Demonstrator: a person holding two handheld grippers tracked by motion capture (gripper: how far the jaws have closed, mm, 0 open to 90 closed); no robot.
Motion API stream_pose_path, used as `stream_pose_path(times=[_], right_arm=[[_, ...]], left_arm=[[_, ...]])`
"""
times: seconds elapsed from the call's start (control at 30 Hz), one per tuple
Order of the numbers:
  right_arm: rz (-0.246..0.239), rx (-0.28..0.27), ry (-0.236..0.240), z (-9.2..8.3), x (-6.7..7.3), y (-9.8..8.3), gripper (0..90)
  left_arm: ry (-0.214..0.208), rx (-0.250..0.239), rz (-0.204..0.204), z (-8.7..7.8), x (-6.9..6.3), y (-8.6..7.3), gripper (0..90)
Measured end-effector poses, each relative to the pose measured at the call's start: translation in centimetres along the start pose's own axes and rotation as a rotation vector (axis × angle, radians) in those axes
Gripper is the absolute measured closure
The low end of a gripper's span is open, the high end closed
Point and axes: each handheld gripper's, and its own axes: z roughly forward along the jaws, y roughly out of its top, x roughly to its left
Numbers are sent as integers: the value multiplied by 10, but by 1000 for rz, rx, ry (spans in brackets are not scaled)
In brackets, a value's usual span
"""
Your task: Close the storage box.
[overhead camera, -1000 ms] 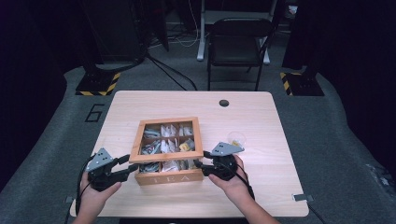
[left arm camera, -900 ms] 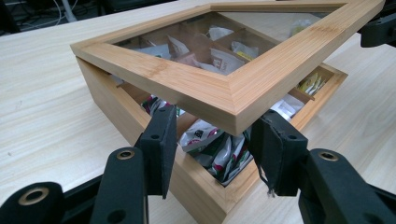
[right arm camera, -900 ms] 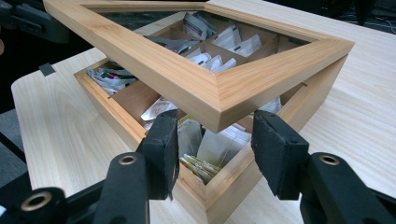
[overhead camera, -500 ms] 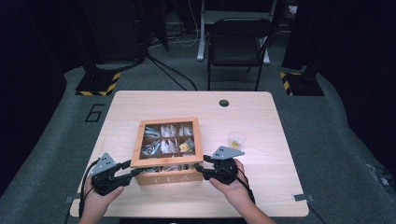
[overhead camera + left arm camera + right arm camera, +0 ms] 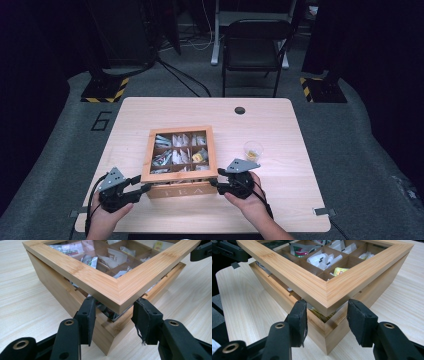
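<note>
Table (image 5: 280, 130) evenly lit from above; surroundings dark; high view soft, gripper views sharper.

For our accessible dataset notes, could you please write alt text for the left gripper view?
A bamboo tea box with a glass-windowed lid has its near corner raised above the box's base, between the open left gripper's two black padded jaws. Assorted tea packets show through the window, and the box sits on a pale wooden table.

tea box (image 5: 179, 165) set on tabletop (image 5: 280, 130) | cup (image 5: 253, 149) placed right of box | left claw (image 5: 145, 188), right claw (image 5: 214, 183) positioned at its near corners
</note>
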Motion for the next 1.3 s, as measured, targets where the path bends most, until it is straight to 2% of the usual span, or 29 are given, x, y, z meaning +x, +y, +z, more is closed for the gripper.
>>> stream_pose_path(times=[0.13, 0.17, 0.2, 0.23, 0.33, 0.43, 0.5, 0.53, 0.57, 0.6, 0.63, 0.7, 0.73, 0.87, 1.03, 1.1, 1.13, 1.3], right_arm=[[8, 4, -2, 1, 1, -1, 498], [4, 6, 0, 1, 1, -2, 498], [4, 7, 1, 1, 1, -2, 498], [7, 12, 0, 1, 1, -2, 498], [2, 15, 3, 2, 1, -4, 498], [8, 20, 4, 1, 1, -4, 496], [6, 24, 4, 1, 1, -5, 491], [6, 22, 3, 0, 1, -6, 490], [9, 14, 2, -1, 1, -6, 491], [15, 4, 3, -3, 1, -6, 494], [16, -4, 2, -4, 0, -6, 496], [21, -4, 8, -4, 0, -6, 496], [21, 0, 5, -3, 0, -7, 497], [19, 8, 4, -2, 0, -7, 496], [7, 4, 0, -1, -1, -7, 495], [17, 8, -3, 0, -1, -7, 483], [25, 3, 4, 0, -2, -7, 480], [25, -13, 5, -2, -1, -4, 479]], left_arm=[[4, -6, -12, 0, -1, -2, 535], [-4, 5, -14, -1, -1, -2, 535], [-8, 16, -7, -2, -1, -3, 535], [3, 5, -6, -1, -1, -4, 534], [2, 9, -1, -1, -1, -4, 534], [-9, 26, -8, -3, -2, -5, 533], [-2, 18, -9, -2, -3, -7, 533], [-9, 37, -10, -3, -3, -8, 533], [3, 31, -29, -1, -5, -9, 532], [11, 38, -19, -1, -4, -10, 532], [12, 17, -24, -2, -4, -10, 533], [-16, -29, -50, -7, -2, -9, 537], [-11, -33, -50, -9, -1, -7, 537], [0, -20, -54, -7, 1, -7, 536], [-8, -6, -56, -3, 2, -7, 523], [-12, 0, -59, -4, 3, -7, 509], [-8, -15, -63, -3, 3, -7, 501], [-5, -21, -64, -8, 7, -2, 500]])
